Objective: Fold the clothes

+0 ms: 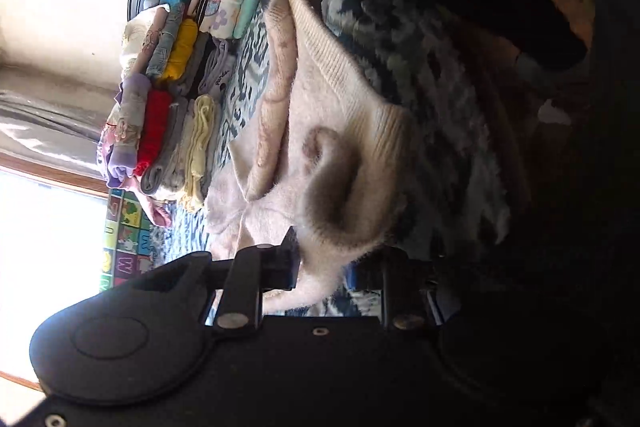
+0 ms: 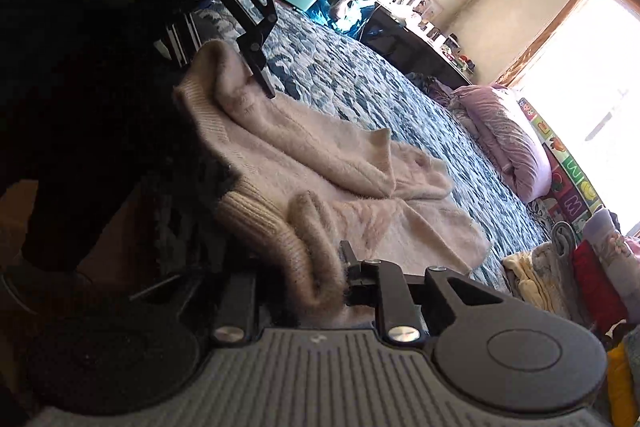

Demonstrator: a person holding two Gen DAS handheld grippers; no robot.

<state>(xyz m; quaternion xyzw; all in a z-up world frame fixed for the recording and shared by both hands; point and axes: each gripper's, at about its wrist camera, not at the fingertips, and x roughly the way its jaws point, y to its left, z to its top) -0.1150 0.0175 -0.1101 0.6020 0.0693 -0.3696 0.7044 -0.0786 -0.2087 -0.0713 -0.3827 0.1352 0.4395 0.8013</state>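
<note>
Bedding first: the bed, under a blue-and-white patterned quilt, runs from the frame's centre to its right edge in the right wrist view. Spread across its near side lies the cream fuzzy sweater, partly folded over itself, ribbed hem toward the lower left. Stacks of folded clothes fill the left-centre of the left wrist view, beyond the sweater. A lilac pillow sits at right near the window. The left tool, low in its own view, is clamped on a bunched corner of the sweater. The right tool likewise pinches a rolled fold of it.
</note>
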